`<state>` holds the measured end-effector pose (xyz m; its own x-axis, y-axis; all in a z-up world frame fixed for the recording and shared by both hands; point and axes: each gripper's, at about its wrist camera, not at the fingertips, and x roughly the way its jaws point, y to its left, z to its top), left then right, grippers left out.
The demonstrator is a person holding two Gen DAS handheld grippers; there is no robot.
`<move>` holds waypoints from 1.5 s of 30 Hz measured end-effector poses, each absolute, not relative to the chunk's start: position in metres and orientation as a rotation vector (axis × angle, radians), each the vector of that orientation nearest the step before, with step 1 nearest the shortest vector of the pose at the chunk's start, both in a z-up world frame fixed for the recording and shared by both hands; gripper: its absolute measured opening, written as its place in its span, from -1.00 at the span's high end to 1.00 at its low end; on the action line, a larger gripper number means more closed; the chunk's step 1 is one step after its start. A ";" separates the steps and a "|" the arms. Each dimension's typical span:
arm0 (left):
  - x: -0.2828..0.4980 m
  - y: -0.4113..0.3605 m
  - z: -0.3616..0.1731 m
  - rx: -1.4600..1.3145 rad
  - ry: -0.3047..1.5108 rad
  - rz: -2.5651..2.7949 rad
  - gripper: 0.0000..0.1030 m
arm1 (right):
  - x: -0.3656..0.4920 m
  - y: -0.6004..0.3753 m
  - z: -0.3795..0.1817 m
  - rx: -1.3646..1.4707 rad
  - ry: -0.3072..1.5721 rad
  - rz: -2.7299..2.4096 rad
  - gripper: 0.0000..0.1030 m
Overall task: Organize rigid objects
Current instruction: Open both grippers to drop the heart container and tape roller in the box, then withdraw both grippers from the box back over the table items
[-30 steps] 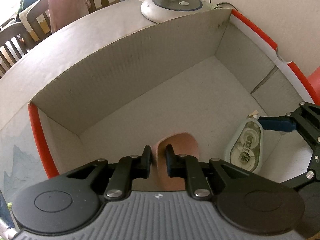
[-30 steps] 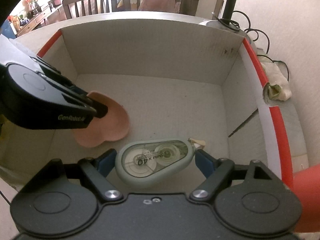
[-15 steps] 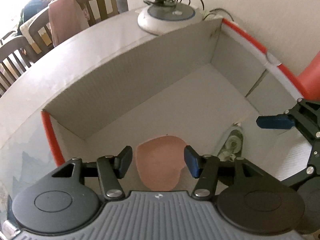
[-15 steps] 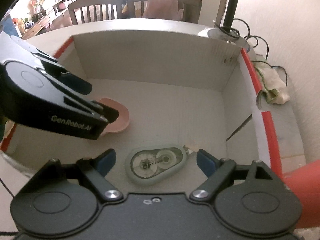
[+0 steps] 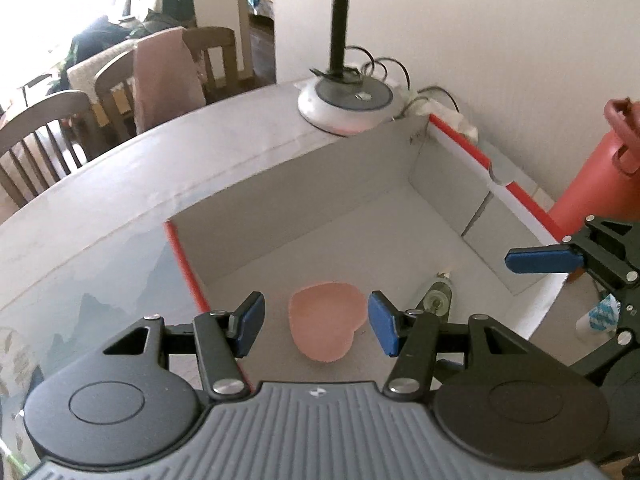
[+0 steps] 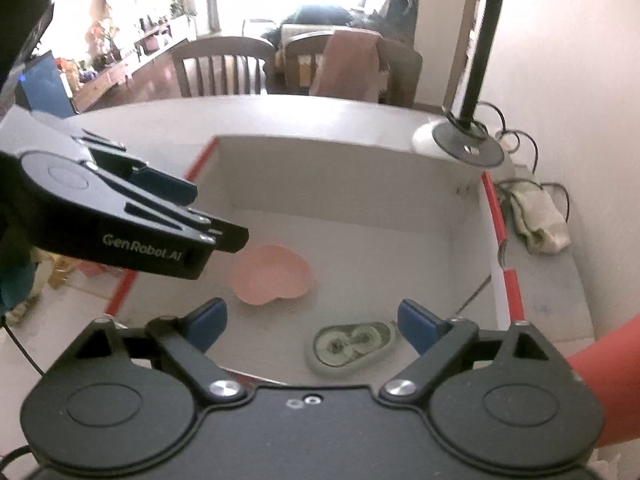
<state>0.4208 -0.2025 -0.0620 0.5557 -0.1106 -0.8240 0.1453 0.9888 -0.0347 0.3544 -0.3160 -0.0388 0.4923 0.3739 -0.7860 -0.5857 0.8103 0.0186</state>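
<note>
A pink heart-shaped dish (image 5: 326, 326) lies on the floor of an open cardboard box (image 5: 320, 184) with red-taped edges. It also shows in the right wrist view (image 6: 272, 280). A pale green correction tape dispenser (image 6: 352, 348) lies in the box to the dish's right, seen edge-on in the left wrist view (image 5: 436, 300). My left gripper (image 5: 316, 324) is open and empty, raised above the dish. My right gripper (image 6: 312, 326) is open and empty, raised above the dispenser.
The box sits on a grey table (image 5: 120, 184) against a white wall. A lamp base (image 5: 346, 100) with cables stands behind the box. A red bottle (image 5: 592, 176) stands to the right. A crumpled cloth (image 6: 540, 216) lies by the box's right side. Chairs (image 6: 224, 68) stand beyond the table.
My left gripper opened and let go of the pink dish, which now lies in the box. Both grippers rose up and back out of the box. The dispenser stayed put.
</note>
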 end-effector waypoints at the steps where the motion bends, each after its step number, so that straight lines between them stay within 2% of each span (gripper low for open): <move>1: 0.418 -0.200 -0.060 0.032 0.960 -0.144 -0.09 | 0.352 -0.315 -0.035 -0.262 0.872 0.601 -0.81; 13: 0.350 -0.145 -0.031 -0.045 0.865 -0.015 -0.10 | 0.321 -0.281 -0.005 -0.236 0.809 0.714 -0.87; 17: 0.322 -0.124 -0.023 -0.057 0.824 0.034 -0.31 | 0.307 -0.262 0.002 -0.239 0.786 0.755 -0.89; 24: 0.273 -0.081 -0.013 -0.103 0.782 0.099 -0.33 | 0.276 -0.224 0.008 -0.252 0.767 0.794 -0.91; 27: 0.254 -0.064 -0.012 -0.120 0.770 0.115 -0.43 | 0.262 -0.210 0.009 -0.241 0.757 0.808 -0.94; 31: 0.229 -0.041 -0.010 -0.137 0.756 0.130 -0.45 | 0.245 -0.197 0.006 -0.202 0.740 0.824 -0.94; 34: 0.211 -0.022 -0.011 -0.136 0.749 0.144 -0.61 | 0.231 -0.188 0.002 -0.175 0.741 0.832 -0.94; 40: 0.179 0.014 -0.015 -0.153 0.751 0.165 -0.61 | 0.204 -0.163 -0.011 -0.160 0.752 0.846 -0.94; 45: 0.162 0.043 -0.028 -0.154 0.765 0.183 -0.76 | 0.183 -0.136 -0.022 -0.174 0.774 0.854 -0.94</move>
